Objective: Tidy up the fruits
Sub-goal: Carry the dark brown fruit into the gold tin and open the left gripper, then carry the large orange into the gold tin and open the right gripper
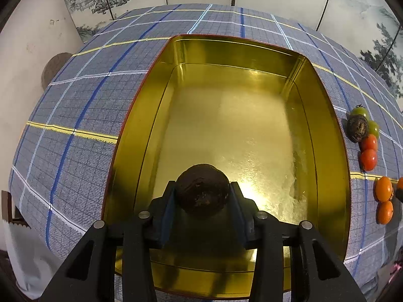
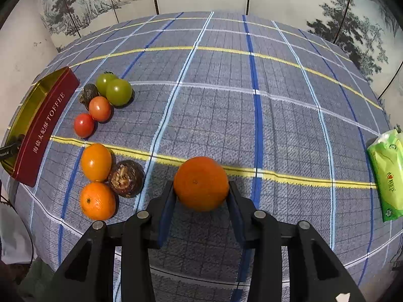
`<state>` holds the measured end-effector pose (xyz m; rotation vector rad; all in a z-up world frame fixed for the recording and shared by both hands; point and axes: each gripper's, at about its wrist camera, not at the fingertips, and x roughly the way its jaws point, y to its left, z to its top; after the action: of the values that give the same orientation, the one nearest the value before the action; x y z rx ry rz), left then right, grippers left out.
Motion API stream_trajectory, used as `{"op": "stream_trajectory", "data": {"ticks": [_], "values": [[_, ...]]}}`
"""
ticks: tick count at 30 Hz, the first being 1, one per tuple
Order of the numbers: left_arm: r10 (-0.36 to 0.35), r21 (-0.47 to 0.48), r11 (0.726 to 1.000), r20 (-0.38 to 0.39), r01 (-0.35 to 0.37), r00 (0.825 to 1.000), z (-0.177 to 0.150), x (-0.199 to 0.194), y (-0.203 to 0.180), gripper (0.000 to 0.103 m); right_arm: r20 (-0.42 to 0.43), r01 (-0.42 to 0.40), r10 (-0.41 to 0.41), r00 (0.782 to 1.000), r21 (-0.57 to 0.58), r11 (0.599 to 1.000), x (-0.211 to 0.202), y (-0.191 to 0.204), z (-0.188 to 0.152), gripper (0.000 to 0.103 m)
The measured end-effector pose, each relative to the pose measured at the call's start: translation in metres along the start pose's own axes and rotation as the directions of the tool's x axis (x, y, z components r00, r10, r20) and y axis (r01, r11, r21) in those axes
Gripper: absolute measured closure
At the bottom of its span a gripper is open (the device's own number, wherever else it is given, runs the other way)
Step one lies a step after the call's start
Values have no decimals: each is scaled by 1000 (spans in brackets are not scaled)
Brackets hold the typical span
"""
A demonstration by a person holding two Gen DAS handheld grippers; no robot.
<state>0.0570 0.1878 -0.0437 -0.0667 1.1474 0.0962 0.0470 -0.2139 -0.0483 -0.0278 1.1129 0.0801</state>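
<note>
**Both tongs loaded, tin still bare**

The left tongs (image 1: 202,188) are clamped on a dark brown, rough-skinned round fruit (image 1: 202,188), held over the near end of the open gold-lined rectangular metal tin (image 1: 325,130). Whether the fruit hangs above the tin floor or already touches it cannot be told. Apart from that fruit, the visible gold floor holds nothing, so the sorting looks to be at its start.

The right tongs (image 2: 201,188) grip a large round orange (image 2: 201,183) over the blue-grey checked cloth covering the surface (image 2: 252,100), well apart from the tin.

Left to move, by my reading, are the fruits lying on the cloth just beside the tin's dark red outer wall (image 2: 42,128): two green tomatoes (image 2: 114,89), two red tomatoes (image 2: 92,117), a small dark wrinkled fruit (image 2: 88,95) touching them, and nearer, two smaller oranges (image 2: 97,181) with a second brown rough fruit (image 2: 126,178) against them. They sit in two loose clusters, so most of the job remains.

The tin's red wall reads "TOFFEE" in pale capitals, preceded by Chinese characters too small to read surely. A green plastic pack (image 2: 386,173) at the right edge of the surface carries red lettering that I cannot make out.
</note>
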Motion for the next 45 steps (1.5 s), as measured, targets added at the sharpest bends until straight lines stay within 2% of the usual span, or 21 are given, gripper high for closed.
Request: {"op": "stream_trajectory", "data": {"ticks": [10,16,23,30,32,34,40,42,45], "values": [[-35,-9,999,19,35,999,-6,-4,-2,50,78,-43,48,996,-69,997,-22,26,23,65],[-62,-20,998,65,64,996,-9,-17,-3,37,98,-90,104,990,-137,987,-27,57,34,65],[-124,-88,987,132,136,983,-10,-35,9,35,103,-155,181,978,-224,962,-24,101,46,65],[-72,-165,981,170,100,983,-15,-51,35,36,93,-254,298,950,-324,911,-19,161,60,65],[-100,-180,975,166,129,981,-18,-54,41,36,84,-275,320,944,-340,899,-17,177,63,65],[-93,-184,975,162,123,982,-21,-58,43,36,72,-301,348,935,-361,883,-15,192,65,65],[-55,-197,976,189,92,980,-27,-72,50,34,44,-336,391,919,-430,838,-8,235,69,65],[-40,-212,974,193,82,980,-30,-75,56,31,25,-350,403,915,-447,823,-4,247,71,65],[-12,-249,967,182,58,983,-33,-75,68,31,-1,-355,402,915,-471,808,4,265,73,65]]}}
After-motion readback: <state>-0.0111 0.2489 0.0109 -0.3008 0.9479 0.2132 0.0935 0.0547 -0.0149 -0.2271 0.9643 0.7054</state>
